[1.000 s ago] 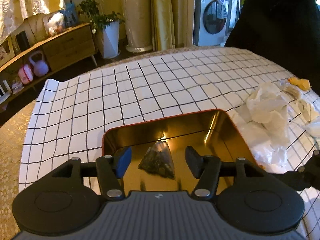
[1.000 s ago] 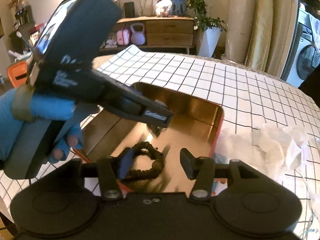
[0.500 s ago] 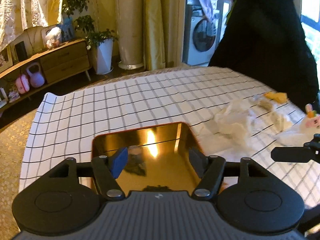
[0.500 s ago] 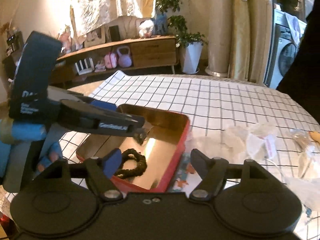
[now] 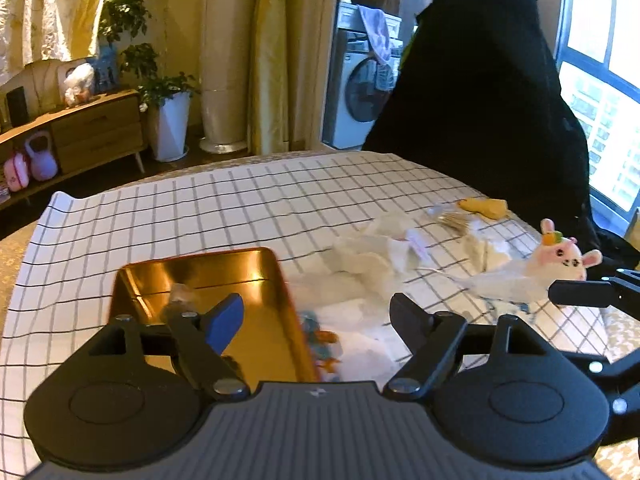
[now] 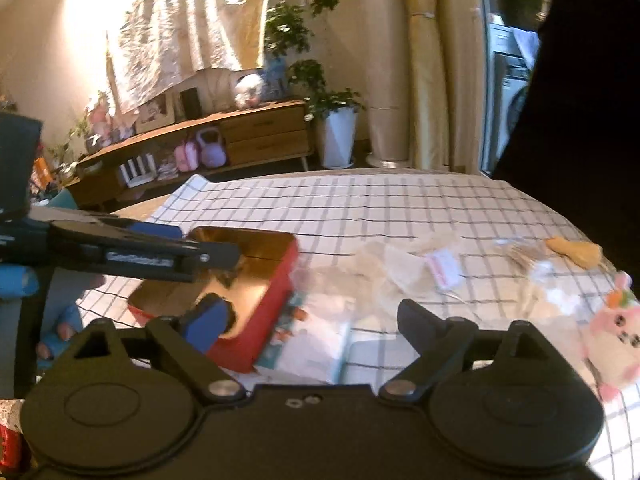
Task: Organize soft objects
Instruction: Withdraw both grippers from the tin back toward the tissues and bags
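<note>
A red tin point(image 5: 132, 280) with a shiny gold inside lies on the checked cloth, with a small clear packet point(image 5: 180, 294) in it. My left gripper point(image 5: 316, 316) hovers over the tin's right rim point(image 6: 276, 300). Its jaws are opening with nothing between them. My right gripper point(image 6: 312, 320) hangs just right of the tin, over a printed flat pack point(image 6: 312, 344). Its jaws are also opening and hold nothing. A pile of white soft packets point(image 5: 368, 260) lies to the right of the tin. Beyond it are a yellow soft piece point(image 5: 486, 206) and a pink-and-white plush bunny point(image 5: 556, 258).
A hand in a blue glove point(image 6: 16, 284) holds the left gripper point(image 6: 216, 258), which crosses the right wrist view above the tin. A dark-clothed person point(image 5: 480, 100) stands at the table's far right. The checked tablecloth point(image 5: 240, 208) covers the table; the floor and a sideboard point(image 6: 260, 128) lie beyond.
Both grippers have pulled back and swung right, away from the tin's inside. Their jaws have widened. A dark hair tie and the small packet stayed in the tin.
</note>
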